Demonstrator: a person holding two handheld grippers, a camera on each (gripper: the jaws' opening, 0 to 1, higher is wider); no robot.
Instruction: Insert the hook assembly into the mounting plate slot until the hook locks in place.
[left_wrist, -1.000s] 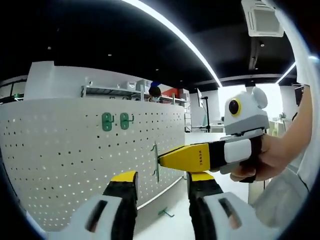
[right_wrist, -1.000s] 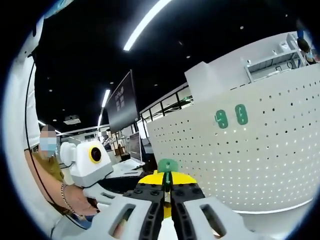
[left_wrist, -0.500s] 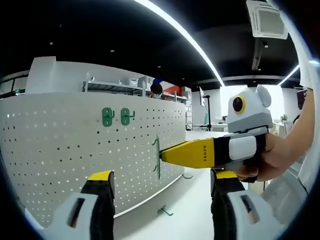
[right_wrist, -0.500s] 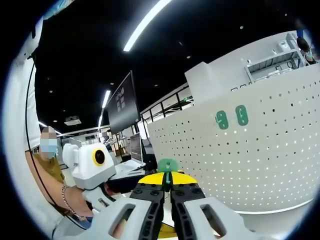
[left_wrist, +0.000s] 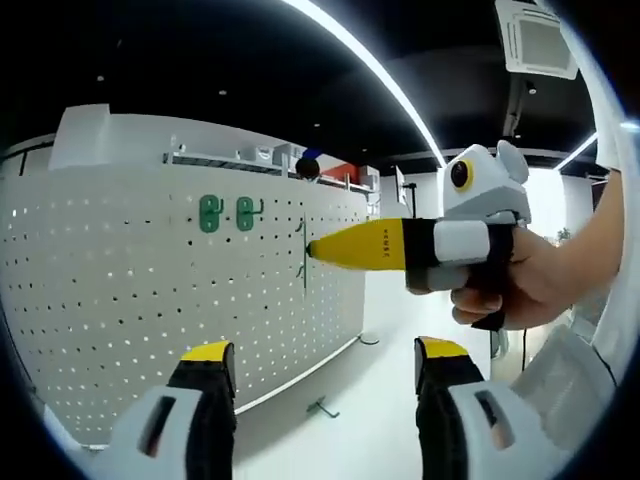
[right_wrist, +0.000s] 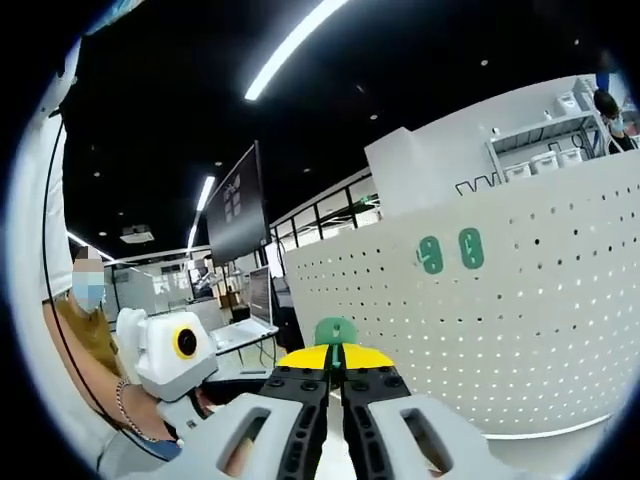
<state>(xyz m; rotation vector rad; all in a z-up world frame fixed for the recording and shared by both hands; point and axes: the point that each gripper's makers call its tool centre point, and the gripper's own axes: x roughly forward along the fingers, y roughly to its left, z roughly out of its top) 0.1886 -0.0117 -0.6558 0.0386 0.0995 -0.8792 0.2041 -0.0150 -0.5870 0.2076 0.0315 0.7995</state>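
The white pegboard (left_wrist: 120, 300) stands upright on the table, with two green hooks (left_wrist: 226, 213) mounted high on it. My right gripper (left_wrist: 312, 249) reaches in from the right, its yellow jaws shut on a green hook (left_wrist: 301, 264) held close against the board's face. My left gripper (left_wrist: 322, 355) stands open below, nothing between its jaws. In the right gripper view, the right gripper (right_wrist: 336, 362) is shut on the green hook (right_wrist: 335, 329), and the pegboard (right_wrist: 530, 340) with the two mounted hooks (right_wrist: 450, 251) lies to the right. The left gripper (right_wrist: 175, 345) hangs lower left.
A loose green hook (left_wrist: 320, 408) lies on the white table (left_wrist: 380, 420) by the board's foot. A person's hand (left_wrist: 520, 285) grips the right gripper. A dark monitor (right_wrist: 232, 205) and a person (right_wrist: 85, 330) are at the left. Shelves (right_wrist: 540, 160) rise behind the board.
The right gripper has lifted the green hook higher along the board's face. The left gripper's jaws opened wide a second ago and remain open.
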